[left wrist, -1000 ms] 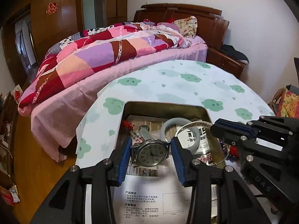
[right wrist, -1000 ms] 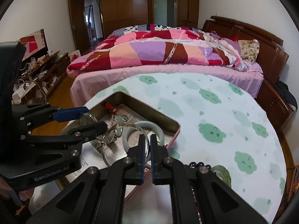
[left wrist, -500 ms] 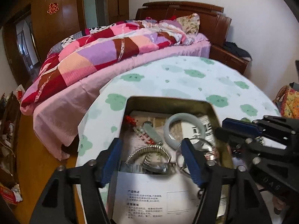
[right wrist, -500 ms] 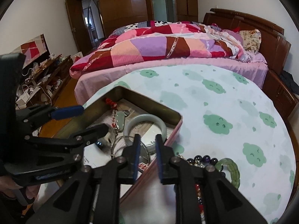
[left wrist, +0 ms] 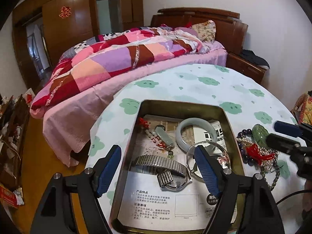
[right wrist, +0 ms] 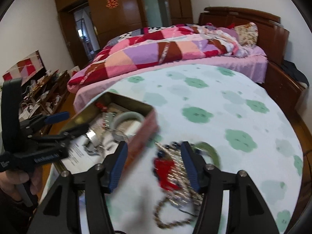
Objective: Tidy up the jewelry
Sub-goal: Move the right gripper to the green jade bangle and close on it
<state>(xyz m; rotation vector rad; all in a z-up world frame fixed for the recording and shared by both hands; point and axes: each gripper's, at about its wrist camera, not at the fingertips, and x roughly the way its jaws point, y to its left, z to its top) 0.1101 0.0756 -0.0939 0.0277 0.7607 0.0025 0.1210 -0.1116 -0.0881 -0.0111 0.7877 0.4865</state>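
**Loose jewelry lies just ahead of the right jaws**

Bedroom tabletop [left wrist: 195, 85], round and covered in a cloud-print cloth, carries everything. Nearest the right gripper [right wrist: 155, 167], whose jaws are spread wide and hold nothing, sits the jewelry pile [right wrist: 171, 173]: a red knot, pearl strands and dark beads tangled together, lying between and just beyond the fingertips. It looks like the next thing to pick, and the right hand is clearly the nearer one. The pile has no clear long axis, and motion blur in the right view makes single strands hard to separate.

Left of it, touching the pile's edge or nearly so, stands the tin box [left wrist: 181, 107]. The left gripper [left wrist: 157, 163] hovers over it, jaws spread and empty, with the wristwatch [left wrist: 167, 172] lying between them on printed paper. Farther in rest a pale bangle [left wrist: 196, 130] and a thin clear bangle [left wrist: 209, 154]. Beyond the tabletop is the bed [left wrist: 120, 62].
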